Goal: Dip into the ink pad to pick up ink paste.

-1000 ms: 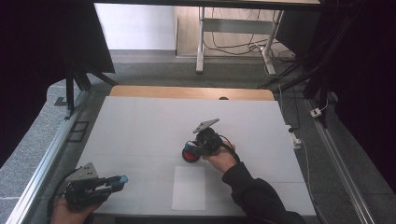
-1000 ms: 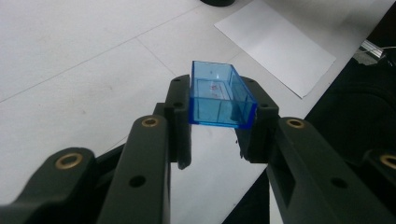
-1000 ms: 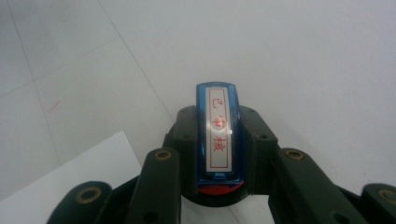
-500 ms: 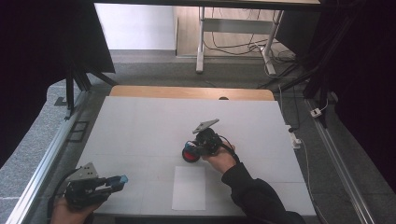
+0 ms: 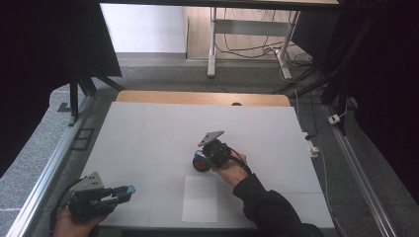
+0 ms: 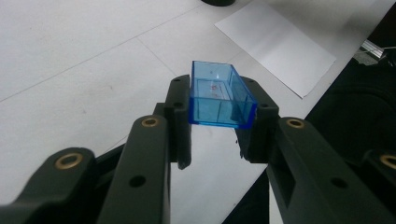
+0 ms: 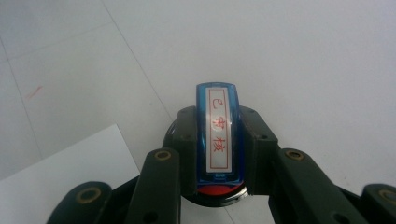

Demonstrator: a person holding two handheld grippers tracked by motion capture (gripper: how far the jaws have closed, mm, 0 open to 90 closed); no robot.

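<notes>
Left gripper view: left tongs [image 6: 217,140] clamp the blue stamp cap [image 6: 220,100] above the desk [image 6: 70,70]. Right tongs [image 7: 219,154] grip the stamp [image 7: 218,133], uncapped and held near the white paper [image 5: 200,198]; next it likely needs pressing down squarely on that sheet.

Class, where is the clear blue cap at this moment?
The clear blue cap sits clamped between the left gripper's jaws, at the table's near left corner in the high view, left of the white paper sheet.

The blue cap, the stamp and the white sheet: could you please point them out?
blue cap [image 6: 219,95], left gripper view, its open top.
stamp [image 7: 218,133], right gripper view, its white label.
white sheet [image 5: 200,200], high view, its middle.
</notes>
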